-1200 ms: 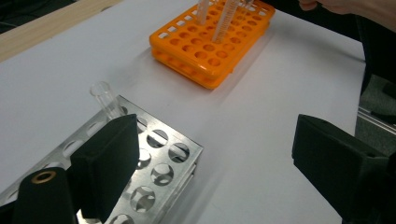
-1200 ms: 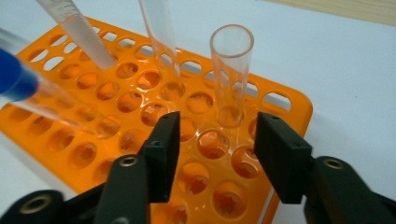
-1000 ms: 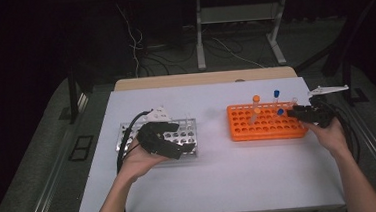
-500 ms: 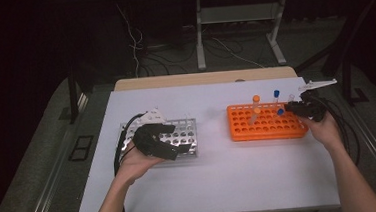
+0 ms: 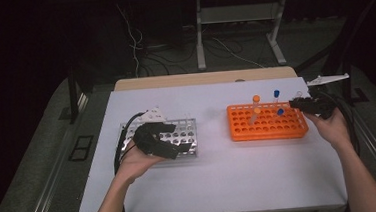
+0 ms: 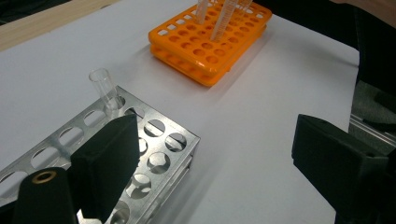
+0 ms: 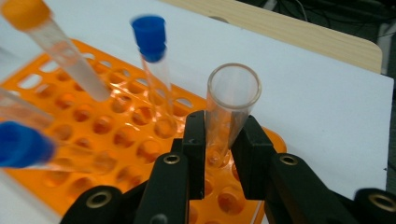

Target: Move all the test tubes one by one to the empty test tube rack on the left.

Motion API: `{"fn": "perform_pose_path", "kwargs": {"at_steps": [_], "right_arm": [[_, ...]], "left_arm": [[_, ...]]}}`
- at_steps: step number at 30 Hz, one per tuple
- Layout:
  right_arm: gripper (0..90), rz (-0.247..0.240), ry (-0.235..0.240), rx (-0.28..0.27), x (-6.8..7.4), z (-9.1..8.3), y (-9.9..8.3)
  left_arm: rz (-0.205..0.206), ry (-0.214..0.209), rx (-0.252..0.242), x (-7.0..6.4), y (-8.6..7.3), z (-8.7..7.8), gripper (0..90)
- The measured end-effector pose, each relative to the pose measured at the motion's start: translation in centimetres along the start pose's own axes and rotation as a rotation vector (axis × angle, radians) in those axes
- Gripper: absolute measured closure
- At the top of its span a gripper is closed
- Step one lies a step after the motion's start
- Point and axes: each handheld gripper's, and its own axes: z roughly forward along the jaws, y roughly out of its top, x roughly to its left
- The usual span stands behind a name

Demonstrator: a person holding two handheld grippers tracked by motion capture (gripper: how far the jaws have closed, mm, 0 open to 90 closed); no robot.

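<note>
Uncapped tube [image 7: 232,100]: clamping between right hand-held gripper [image 7: 219,154] jaws above orange rack [image 7: 116,140]; lifting straight, keeping upright. Left hand-held gripper [image 6: 219,163] hovering apart over metal rack [image 6: 159,144].

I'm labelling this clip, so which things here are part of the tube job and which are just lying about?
In the job:
- right hand-held gripper, shut on an uncapped tube
- orange rack with capped tubes
- metal rack holding one open tube
- left hand-held gripper, open over it

Lying about:
- cables on the floor
- a stand's legs
</note>
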Motion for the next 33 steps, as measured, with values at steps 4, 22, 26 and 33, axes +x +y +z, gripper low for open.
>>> {"fn": "perform_pose_path", "kwargs": {"at_steps": [4,22,26,33], "right_arm": [[75.0,-0.001,0.014,-0.001,0.3,-1.5,0.2],[75.0,-0.053,0.144,-0.013,4.5,-7.3,-0.1],[75.0,-0.094,0.182,-0.006,6.2,-8.1,-0.2],[74.9,-0.182,0.263,0.017,9.9,-8.2,0.0]], "left_arm": [[0.006,0.000,0.005,-0.1,0.1,-0.1,13.4],[0.042,-0.016,0.018,-0.9,1.4,-0.8,13.0],[0.052,-0.025,0.026,-1.1,1.7,-0.6,12.8],[0.076,-0.044,0.041,-1.6,2.3,0.0,12.8]]}}
